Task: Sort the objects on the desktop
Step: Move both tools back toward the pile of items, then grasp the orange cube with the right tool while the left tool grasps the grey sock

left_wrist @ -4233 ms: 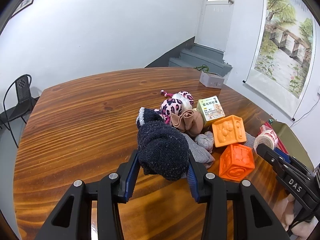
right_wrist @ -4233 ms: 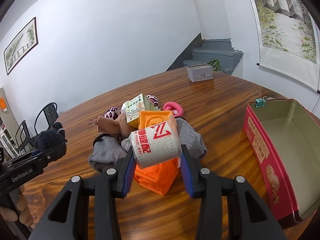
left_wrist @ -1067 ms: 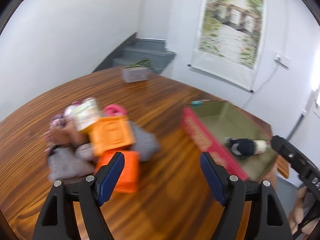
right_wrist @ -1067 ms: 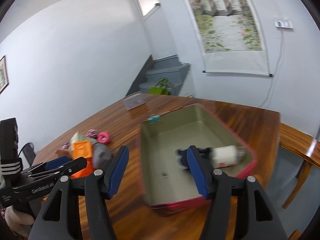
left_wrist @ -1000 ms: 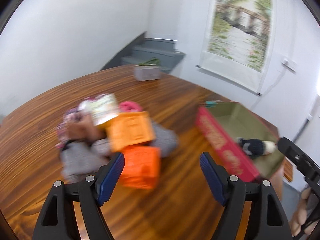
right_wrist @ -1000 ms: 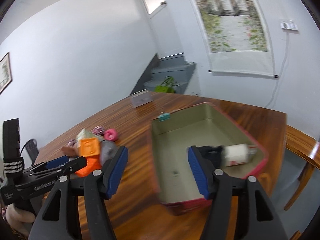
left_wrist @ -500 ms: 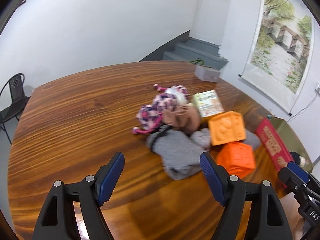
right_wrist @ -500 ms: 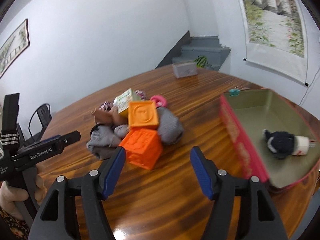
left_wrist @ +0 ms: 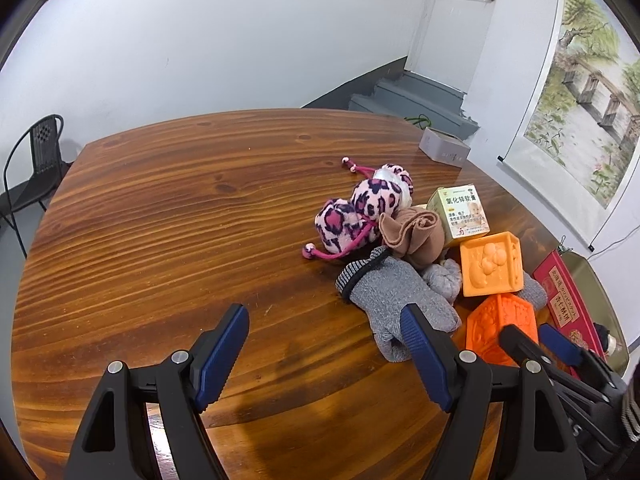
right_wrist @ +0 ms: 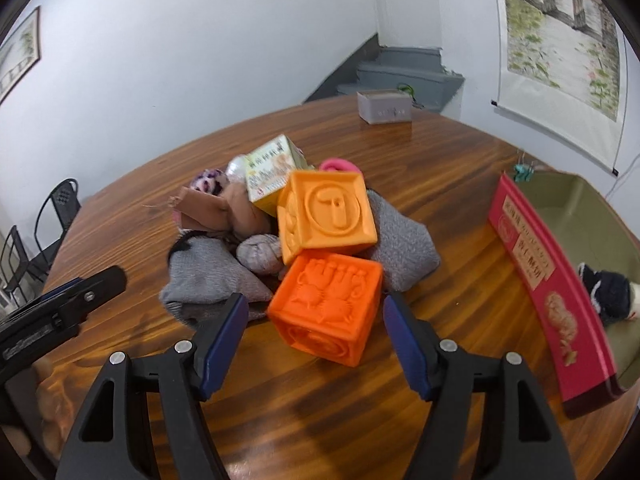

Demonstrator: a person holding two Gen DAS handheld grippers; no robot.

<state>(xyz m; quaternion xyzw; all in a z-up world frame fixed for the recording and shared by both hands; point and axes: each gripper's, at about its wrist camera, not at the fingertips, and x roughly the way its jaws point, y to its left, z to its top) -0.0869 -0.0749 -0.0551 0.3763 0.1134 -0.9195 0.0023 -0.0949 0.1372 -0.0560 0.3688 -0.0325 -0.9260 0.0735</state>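
A pile lies on the wooden table: a dark orange cube, a lighter orange cube on top, grey socks, a brown sock, pink leopard socks and a small green box. My right gripper hovers just before the dark orange cube, jaws opening, pads clear of it. My left gripper stands open over bare wood, its right finger beside the grey sock's toe. The red tin at right holds a dark sock.
A grey box sits at the table's far edge, and a teal clip lies behind the tin. A black chair stands beyond the left side. Bare wood stretches left of the pile.
Both grippers swung from the tin back to the pile. The right one came down close to the dark orange cube with wider jaws. The left one settled to the pile's left.
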